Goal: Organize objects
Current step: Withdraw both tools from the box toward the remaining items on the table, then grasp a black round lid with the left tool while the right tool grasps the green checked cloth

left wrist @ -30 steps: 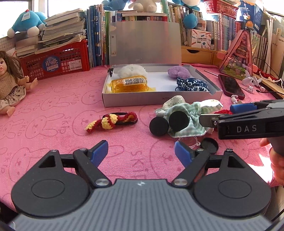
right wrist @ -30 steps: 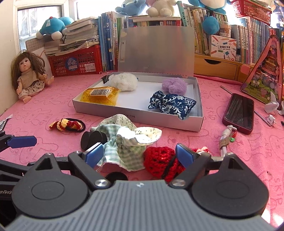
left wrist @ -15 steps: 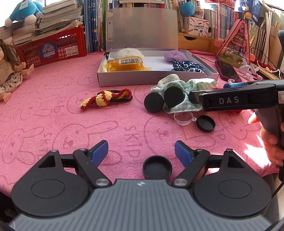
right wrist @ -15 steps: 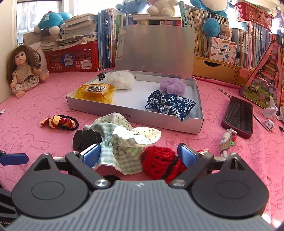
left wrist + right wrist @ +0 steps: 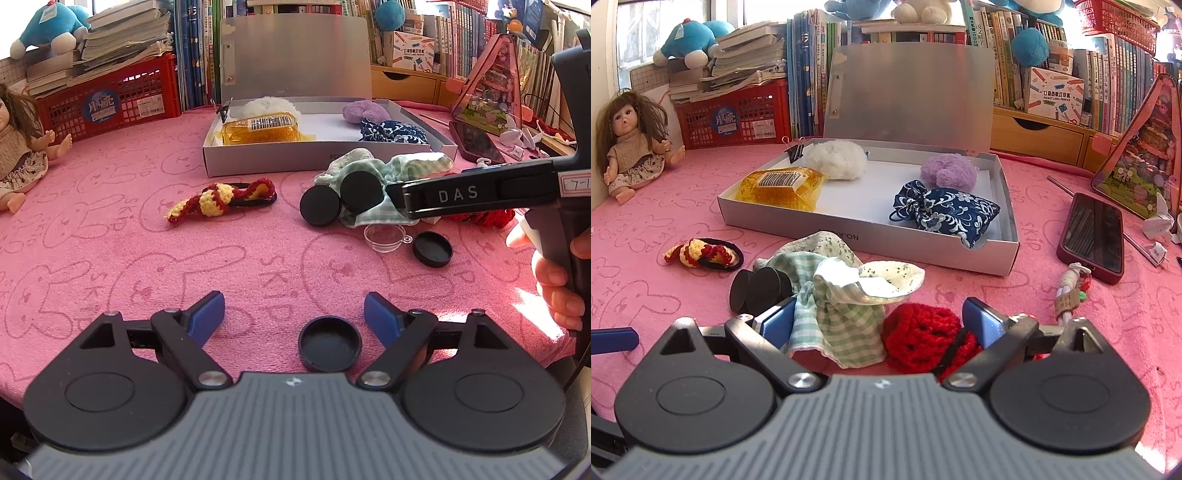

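My left gripper (image 5: 293, 316) hangs open low over the pink cloth, with a black cap (image 5: 328, 349) lying loose between its fingers, untouched. My right gripper (image 5: 881, 321) stands wide open around a green checked cloth pouch (image 5: 846, 317) and a red crochet piece (image 5: 919, 336); its pads press on neither. In the left wrist view the right gripper (image 5: 397, 192) reaches in from the right over that pouch. Two black discs (image 5: 761, 288) lean beside the pouch. The open silver box (image 5: 849, 229) holds a yellow packet (image 5: 779, 182), white fluff, purple fluff and a blue patterned pouch (image 5: 945, 210).
A yellow-and-red crochet hair tie (image 5: 221, 197) lies left of the discs. A clear little cup (image 5: 384, 238) and another black cap (image 5: 432, 249) sit near the pouch. A doll (image 5: 631, 147), a red basket (image 5: 738, 114), a phone (image 5: 1093, 232) and a hand (image 5: 557, 280) edge the scene.
The left wrist view has dipped a little, bringing the black cap into sight between its fingers. The right gripper's fingers have spread slightly wider around the pouch and red crochet.
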The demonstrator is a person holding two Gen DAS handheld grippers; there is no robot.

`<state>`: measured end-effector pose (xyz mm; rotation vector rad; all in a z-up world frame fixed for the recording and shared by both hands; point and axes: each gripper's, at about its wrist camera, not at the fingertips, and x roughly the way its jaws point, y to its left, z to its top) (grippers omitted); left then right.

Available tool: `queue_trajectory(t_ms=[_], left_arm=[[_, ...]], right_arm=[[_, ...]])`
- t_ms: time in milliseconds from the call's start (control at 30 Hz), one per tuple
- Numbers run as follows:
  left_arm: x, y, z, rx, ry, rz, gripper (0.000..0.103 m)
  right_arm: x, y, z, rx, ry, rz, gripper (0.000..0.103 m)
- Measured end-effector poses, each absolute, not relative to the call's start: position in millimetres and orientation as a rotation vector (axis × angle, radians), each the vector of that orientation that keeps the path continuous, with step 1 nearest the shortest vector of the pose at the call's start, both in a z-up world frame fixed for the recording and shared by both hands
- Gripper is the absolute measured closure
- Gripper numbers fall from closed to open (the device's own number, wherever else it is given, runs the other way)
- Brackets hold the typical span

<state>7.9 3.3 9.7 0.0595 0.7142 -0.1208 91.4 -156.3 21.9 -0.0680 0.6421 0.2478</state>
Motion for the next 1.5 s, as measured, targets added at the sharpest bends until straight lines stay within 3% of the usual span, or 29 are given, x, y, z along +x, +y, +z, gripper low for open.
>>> queue_trajectory(t_ms=[367,600,667,733,867,1067,1133,1333,1467,1500], left_arm=[[-8,0,8,0.078,0.683,-0.128,0.022],[-19,-1,10,0.068,0.667,-0.152,0.050],[-21,1,11,0.058,0.666,-0.174,0.065],[-18,5,13,0.045,0.676,-0.186,0.065],[-15,10,21,0.021,0.656,-0.202,0.065],[-7,13,37,0.024,0.593,-0.213,0.065],[-2,15,40,0.018,0.586,-0.215,0.065],[9,20,47,0.006,0.570,-0.205,0.065],[10,23,46,-0.013,0.580,-0.212,0.065],[9,23,45,-0.015,0.586,-0.219,0.065]], right_arm=[[89,-157,21,-0.067,0.632,0.256,0.005],[82,-160,24,-0.055,0.615,0.265,0.009],[80,-162,25,-0.047,0.613,0.269,0.017],[80,-164,27,-0.040,0.616,0.260,0.024],[81,-171,36,-0.002,0.615,0.229,0.049],[81,-182,45,0.047,0.617,0.238,0.073],[81,-183,49,0.041,0.606,0.242,0.076],[77,-182,53,0.014,0.582,0.243,0.077],[73,-185,51,0.025,0.577,0.247,0.056],[72,-186,49,0.030,0.574,0.250,0.055]])
